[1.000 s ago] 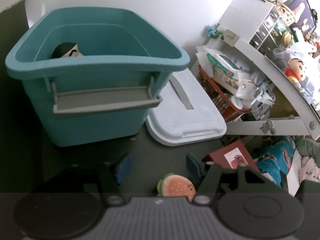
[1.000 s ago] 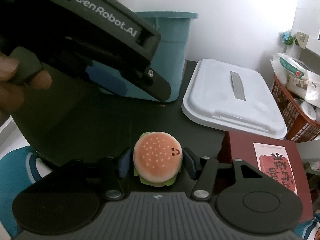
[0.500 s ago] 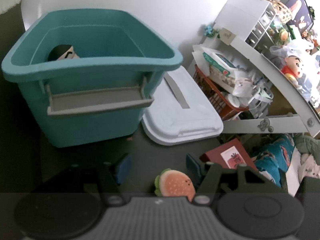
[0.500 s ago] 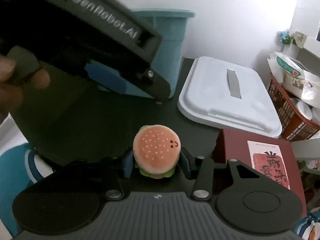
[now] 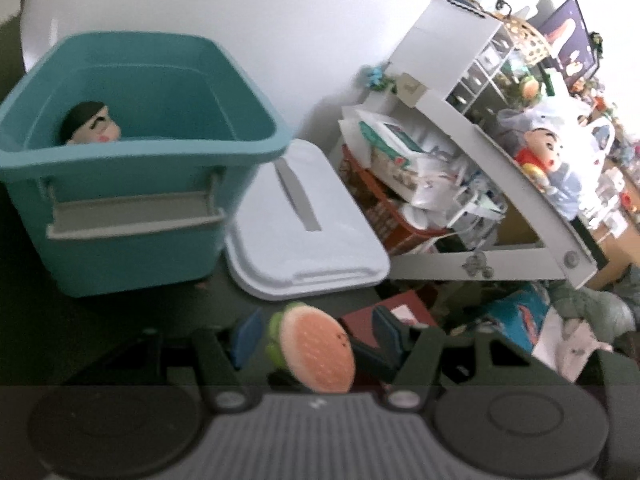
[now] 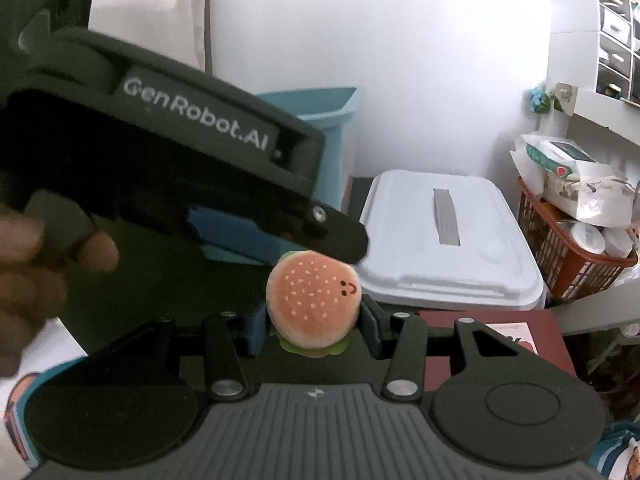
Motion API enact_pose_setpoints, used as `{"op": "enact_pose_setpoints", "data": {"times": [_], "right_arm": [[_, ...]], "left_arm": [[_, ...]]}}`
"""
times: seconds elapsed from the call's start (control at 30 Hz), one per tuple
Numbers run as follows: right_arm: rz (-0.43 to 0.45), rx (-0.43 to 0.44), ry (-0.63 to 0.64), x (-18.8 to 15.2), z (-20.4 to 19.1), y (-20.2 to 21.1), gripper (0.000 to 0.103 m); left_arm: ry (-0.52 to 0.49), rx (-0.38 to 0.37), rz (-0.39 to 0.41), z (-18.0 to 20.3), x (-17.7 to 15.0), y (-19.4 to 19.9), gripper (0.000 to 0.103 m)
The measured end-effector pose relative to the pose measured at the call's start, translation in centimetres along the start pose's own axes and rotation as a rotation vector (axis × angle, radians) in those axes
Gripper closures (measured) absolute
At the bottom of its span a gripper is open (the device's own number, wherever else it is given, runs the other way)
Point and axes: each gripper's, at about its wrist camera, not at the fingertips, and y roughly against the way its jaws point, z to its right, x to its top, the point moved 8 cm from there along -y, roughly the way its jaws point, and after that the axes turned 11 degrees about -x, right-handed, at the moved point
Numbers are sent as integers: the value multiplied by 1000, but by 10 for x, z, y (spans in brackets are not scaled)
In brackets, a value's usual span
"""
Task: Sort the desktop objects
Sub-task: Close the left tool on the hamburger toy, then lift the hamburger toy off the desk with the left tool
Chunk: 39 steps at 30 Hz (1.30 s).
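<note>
Right gripper [image 6: 312,330] fingers just closed tight; left gripper [image 5: 316,334] fingers parted, tilted downward.

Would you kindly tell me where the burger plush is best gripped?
By the bun's rounded sides, from the near side: the burger plush is round, soft and widest there. The jaws of the right gripper have just been closing on it that way, a pad on each side.

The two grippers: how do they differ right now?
The right gripper is shut on the burger toy, its blue pads squeezing both sides; the left gripper is open and holds nothing. The right has just been closing on the toy. Both share dark bodies and blue pads, near the teal bin.
</note>
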Motion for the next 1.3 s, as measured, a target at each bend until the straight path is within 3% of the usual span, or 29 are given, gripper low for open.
{"op": "enact_pose_setpoints", "data": {"times": [0.43, 0.93, 1.13, 1.3], "right_arm": [[-3, -15, -4, -1, 4, -5, 53], [-37, -17, 1, -7, 4, -8, 53], [-20, -28, -10, -3, 9, -6, 53], [-9, -22, -18, -2, 9, -5, 53]], "left_arm": [[1, -29, 1, 0, 1, 1, 56], [-11, -45, 2, 5, 1, 2, 57], [-9, -12, 21, -1, 3, 8, 57], [-10, -25, 6, 0, 2, 8, 48]]}}
